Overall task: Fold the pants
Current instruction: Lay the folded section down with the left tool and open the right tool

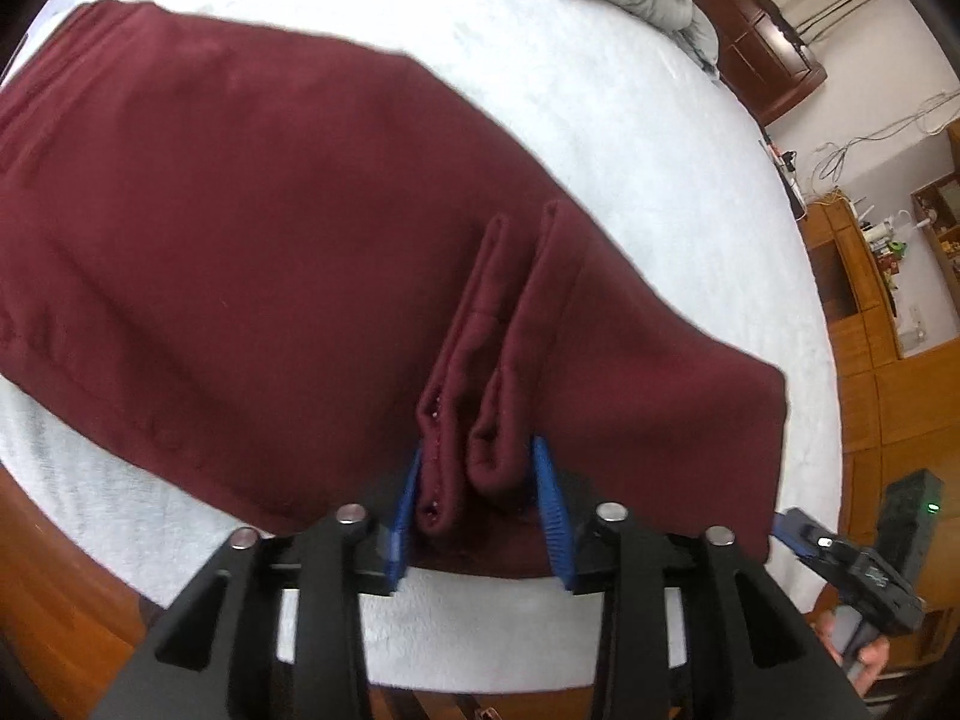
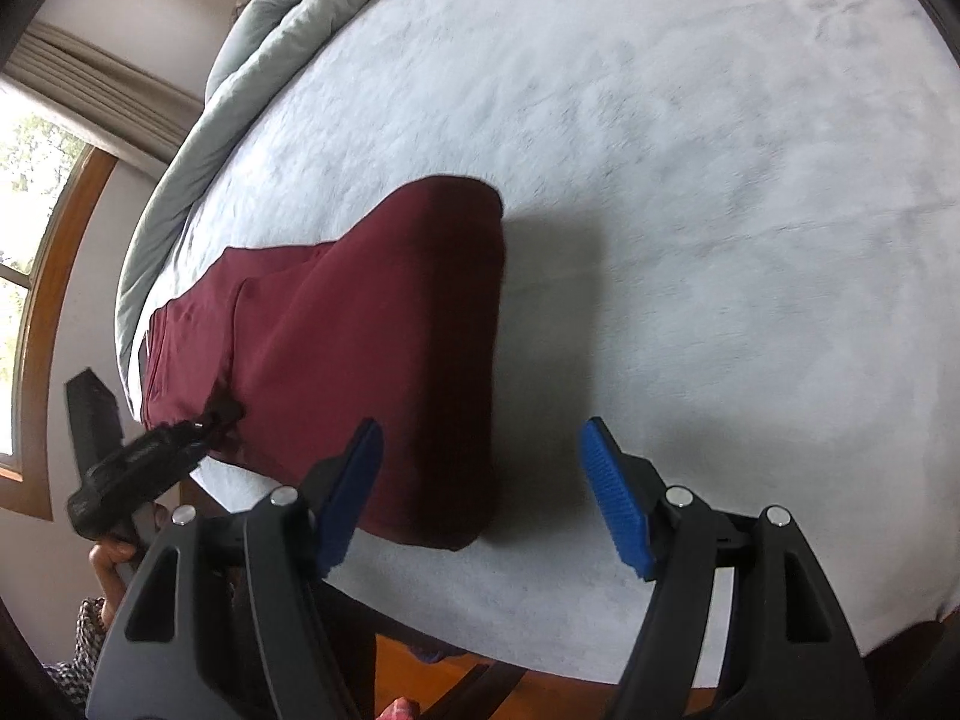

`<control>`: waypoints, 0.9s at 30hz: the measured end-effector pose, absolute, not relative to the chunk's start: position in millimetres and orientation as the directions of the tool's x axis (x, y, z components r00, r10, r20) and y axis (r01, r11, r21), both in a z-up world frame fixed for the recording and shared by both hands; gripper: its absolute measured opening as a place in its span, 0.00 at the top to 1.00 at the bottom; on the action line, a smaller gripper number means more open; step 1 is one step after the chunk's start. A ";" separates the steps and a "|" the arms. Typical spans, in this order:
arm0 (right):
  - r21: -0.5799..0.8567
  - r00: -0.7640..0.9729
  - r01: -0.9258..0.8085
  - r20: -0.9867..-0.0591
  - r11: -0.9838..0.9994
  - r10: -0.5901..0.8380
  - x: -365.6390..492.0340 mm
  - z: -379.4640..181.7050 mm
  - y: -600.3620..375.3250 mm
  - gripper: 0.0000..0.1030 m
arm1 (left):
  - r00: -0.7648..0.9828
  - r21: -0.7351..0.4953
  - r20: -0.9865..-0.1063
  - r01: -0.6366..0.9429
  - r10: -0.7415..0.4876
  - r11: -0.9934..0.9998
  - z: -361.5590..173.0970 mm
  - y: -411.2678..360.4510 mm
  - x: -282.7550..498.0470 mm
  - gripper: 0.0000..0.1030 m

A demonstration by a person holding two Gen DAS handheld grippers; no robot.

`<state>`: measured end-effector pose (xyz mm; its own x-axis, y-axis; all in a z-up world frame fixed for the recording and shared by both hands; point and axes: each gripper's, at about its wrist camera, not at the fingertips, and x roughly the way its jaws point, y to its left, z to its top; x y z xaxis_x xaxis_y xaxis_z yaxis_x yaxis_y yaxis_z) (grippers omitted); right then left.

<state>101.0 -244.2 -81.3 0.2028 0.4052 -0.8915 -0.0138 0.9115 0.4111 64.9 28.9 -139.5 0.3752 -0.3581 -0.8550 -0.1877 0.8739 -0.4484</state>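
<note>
Maroon pants (image 1: 252,240) lie on a pale grey bed cover (image 1: 630,138), partly folded over themselves. My left gripper (image 1: 480,510) is shut on the two stacked leg hems (image 1: 474,420), held a little above the lower layer. My right gripper (image 2: 480,498) is open and empty, hovering over the folded end of the pants (image 2: 390,360) near the bed's front edge. The right gripper shows in the left wrist view (image 1: 840,558) at the pants' right edge. The left gripper shows in the right wrist view (image 2: 150,456), shut on the cloth.
A rumpled grey duvet (image 2: 282,42) lies at the far end of the bed. The bed's wooden frame (image 1: 54,570) runs along the front. A window (image 2: 36,240) is at left; wooden cabinets (image 1: 888,372) stand at right.
</note>
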 end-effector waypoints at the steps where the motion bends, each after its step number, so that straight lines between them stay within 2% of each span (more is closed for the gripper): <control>1: 0.418 0.194 -0.026 -0.889 0.908 0.415 103.4 -82.4 -241.7 0.30 | 0.393 -0.430 -0.857 -0.188 -0.333 0.883 -130.5 30.6 64.5 0.56; 4: 0.448 0.167 -0.041 -0.878 0.893 0.448 109.8 -87.3 -236.4 0.27 | 0.452 -0.396 -0.847 -0.186 -0.280 0.899 -110.2 39.1 68.5 0.42; 5: 0.461 0.157 -0.041 -0.873 0.886 0.462 111.0 -89.4 -235.8 0.27 | 0.452 -0.400 -0.846 -0.183 -0.285 0.898 -107.9 41.0 73.1 0.41; 9: 0.505 0.092 -0.025 -0.858 0.863 0.505 118.4 -108.3 -232.8 0.27 | 0.403 -0.394 -0.864 -0.166 -0.302 0.904 -120.5 35.6 106.1 0.40; 12: 0.528 0.075 -0.013 -0.846 0.849 0.528 119.7 -114.8 -232.6 0.25 | 0.340 -0.435 -0.869 -0.177 -0.360 0.883 -136.5 31.5 131.5 0.40; 17: 0.521 0.074 -0.045 -0.849 0.852 0.523 119.6 -115.0 -231.2 0.25 | 0.305 -0.469 -0.861 -0.170 -0.407 0.866 -145.9 31.0 139.9 0.41; 18: 0.517 0.075 -0.053 -0.851 0.854 0.520 119.5 -115.0 -229.9 0.25 | 0.303 -0.461 -0.865 -0.166 -0.400 0.871 -144.3 31.5 139.7 0.44; 22: 0.508 0.071 -0.070 -0.856 0.859 0.512 121.8 -115.8 -225.7 0.25 | 0.321 -0.433 -0.870 -0.138 -0.374 0.891 -142.7 25.7 138.1 0.78; 25: 0.501 0.069 -0.068 -0.860 0.863 0.505 122.7 -116.1 -223.0 0.24 | 0.409 -0.493 -0.824 -0.178 -0.392 0.852 -131.0 40.7 125.1 0.87; 27: 0.493 0.073 -0.084 -0.864 0.866 0.498 119.9 -113.5 -222.1 0.24 | 0.497 -0.470 -0.800 -0.169 -0.337 0.866 -116.5 43.6 108.9 0.91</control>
<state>119.9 -222.1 -113.5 0.0734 0.4984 -0.8638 -0.0839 0.8662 0.4926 108.9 43.6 -116.5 0.4968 -0.3373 -0.7996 -0.1690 0.8661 -0.4704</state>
